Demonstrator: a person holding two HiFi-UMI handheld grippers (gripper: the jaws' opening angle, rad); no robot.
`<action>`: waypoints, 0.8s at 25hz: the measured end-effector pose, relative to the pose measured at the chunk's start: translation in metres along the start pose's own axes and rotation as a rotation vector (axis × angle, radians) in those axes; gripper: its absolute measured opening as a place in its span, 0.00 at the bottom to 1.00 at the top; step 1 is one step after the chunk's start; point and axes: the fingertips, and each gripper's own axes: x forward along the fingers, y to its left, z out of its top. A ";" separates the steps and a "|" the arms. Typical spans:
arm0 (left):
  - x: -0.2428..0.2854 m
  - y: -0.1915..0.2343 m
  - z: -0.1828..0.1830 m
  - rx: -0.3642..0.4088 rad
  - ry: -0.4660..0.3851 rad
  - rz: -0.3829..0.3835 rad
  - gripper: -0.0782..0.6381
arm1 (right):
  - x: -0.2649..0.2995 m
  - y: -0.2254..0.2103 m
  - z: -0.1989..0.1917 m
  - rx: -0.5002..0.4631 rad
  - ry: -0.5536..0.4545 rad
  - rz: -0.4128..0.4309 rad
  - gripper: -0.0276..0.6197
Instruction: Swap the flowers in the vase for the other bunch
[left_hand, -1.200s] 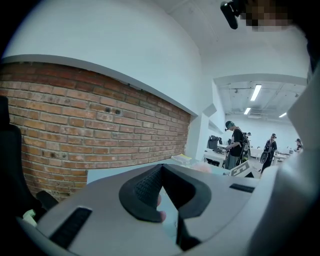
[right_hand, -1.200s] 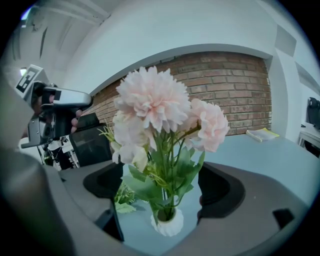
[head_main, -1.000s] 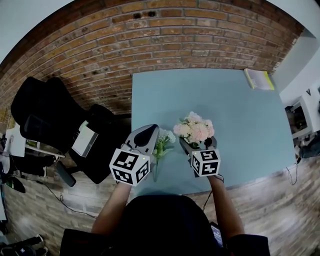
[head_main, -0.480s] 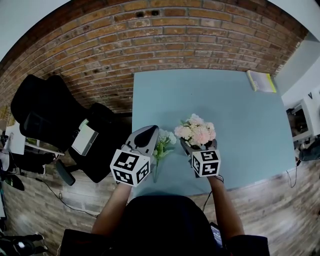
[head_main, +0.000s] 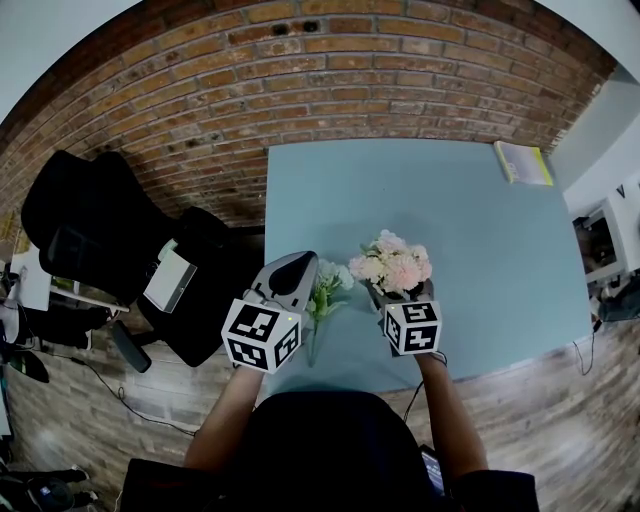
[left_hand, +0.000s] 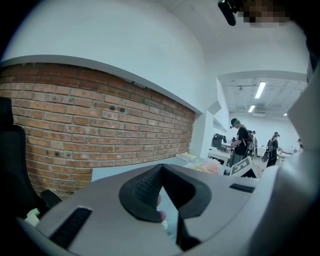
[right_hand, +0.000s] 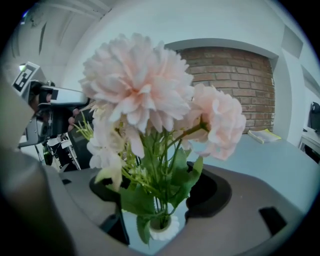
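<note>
Table top (head_main: 480, 230): smooth, matt, pale blue surface.
Wall (head_main: 300, 90): bare brick – rough, matt, with recessed mortar joints.
Floor (head_main: 560, 420): wood-look planks, matt, with visible grain.
Chair (head_main: 90, 220): black, matt, cloth-like covering.
Pink flowers (right_hand: 135, 85): thin, soft petals with a matt, cloth-like look.
Leaves (right_hand: 133, 202): smooth, with a slight waxy sheen.
Vase (right_hand: 170, 231): white rim, smooth, with a scalloped edge.
Left gripper (left_hand: 162, 168): grey plastic shell, smooth and matt.
Pads (left_hand: 147, 186): black, finely ribbed – rubber-like.
Marker cube (head_main: 260, 335): flat, matt black-and-white print.
Booklet (head_main: 520, 160): paper.
</note>
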 end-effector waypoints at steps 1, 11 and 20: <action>0.000 0.000 -0.001 0.001 0.001 0.001 0.11 | 0.000 0.000 0.000 0.000 0.001 -0.002 0.58; 0.001 -0.001 -0.003 0.002 0.004 -0.006 0.11 | -0.003 -0.002 0.001 -0.006 0.002 -0.017 0.47; -0.002 0.001 -0.001 0.009 0.000 -0.013 0.11 | -0.008 -0.001 0.004 -0.006 0.003 -0.032 0.41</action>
